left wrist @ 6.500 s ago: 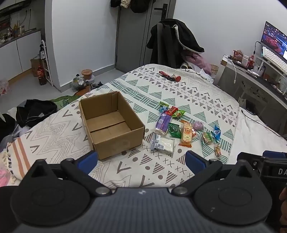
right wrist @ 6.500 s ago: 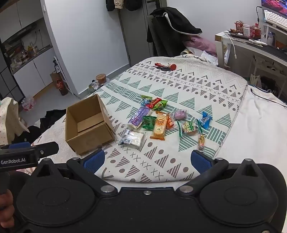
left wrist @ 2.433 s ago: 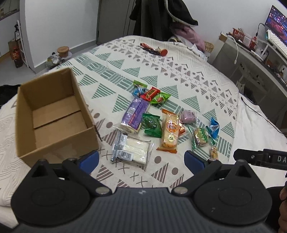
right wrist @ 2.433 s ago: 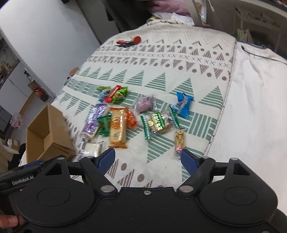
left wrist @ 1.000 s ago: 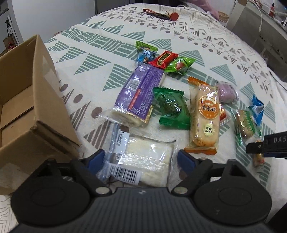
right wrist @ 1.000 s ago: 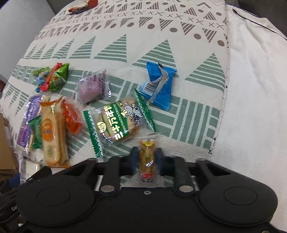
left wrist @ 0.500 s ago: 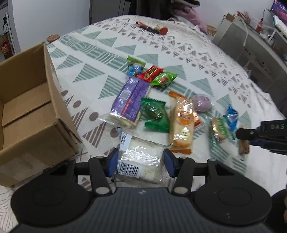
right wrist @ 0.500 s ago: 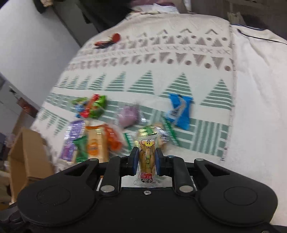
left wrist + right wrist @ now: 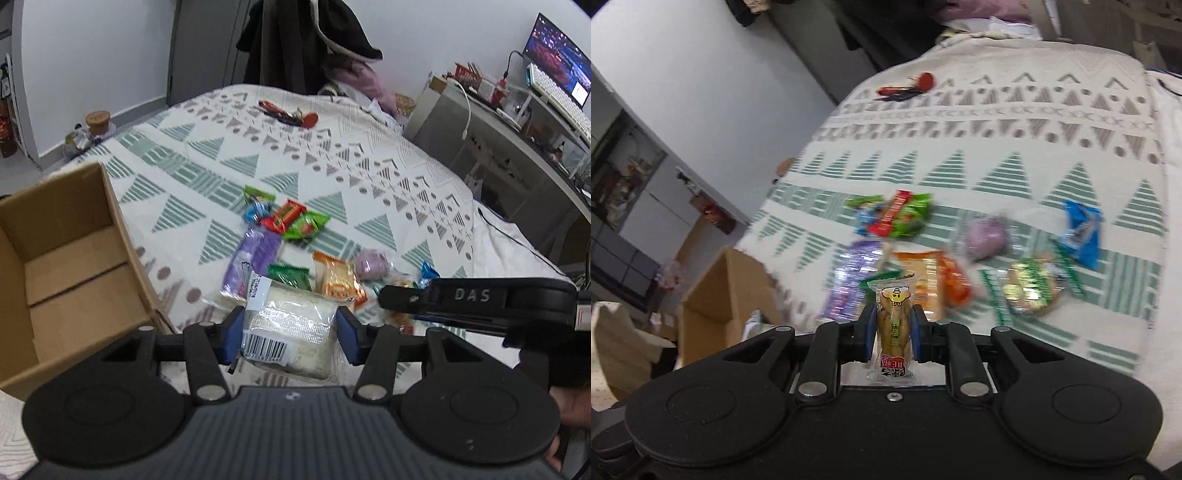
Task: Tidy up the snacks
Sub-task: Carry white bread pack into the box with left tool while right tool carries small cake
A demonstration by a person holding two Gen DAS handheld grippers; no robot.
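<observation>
My left gripper [image 9: 290, 334] is shut on a clear packet of white bread [image 9: 290, 325] with a barcode label, lifted off the patterned bedspread [image 9: 332, 162]. Its blue pads press both sides of the packet. My right gripper [image 9: 894, 334] is shut on a small clear packet with a brown snack [image 9: 893, 325], held upright above the bed. An open, empty cardboard box [image 9: 70, 258] stands to the left, seen also as the cardboard box [image 9: 727, 295] in the right wrist view. Several wrapped snacks lie on the bed: a purple pack [image 9: 255, 262], a green pack [image 9: 290, 277], an orange pack [image 9: 336, 280], a blue pack [image 9: 1080, 232].
The right gripper's black body [image 9: 480, 299] crosses the left wrist view at the right, over some snacks. A red object [image 9: 291, 114] lies far back on the bed. A desk with a monitor [image 9: 554, 62] stands to the right, a chair with dark clothes [image 9: 314, 40] behind the bed.
Both grippers have risen off the bed with their packets. The left jaws shut on the bread packet during the last second; the right one held its snack throughout. The view tilted up towards the room.
</observation>
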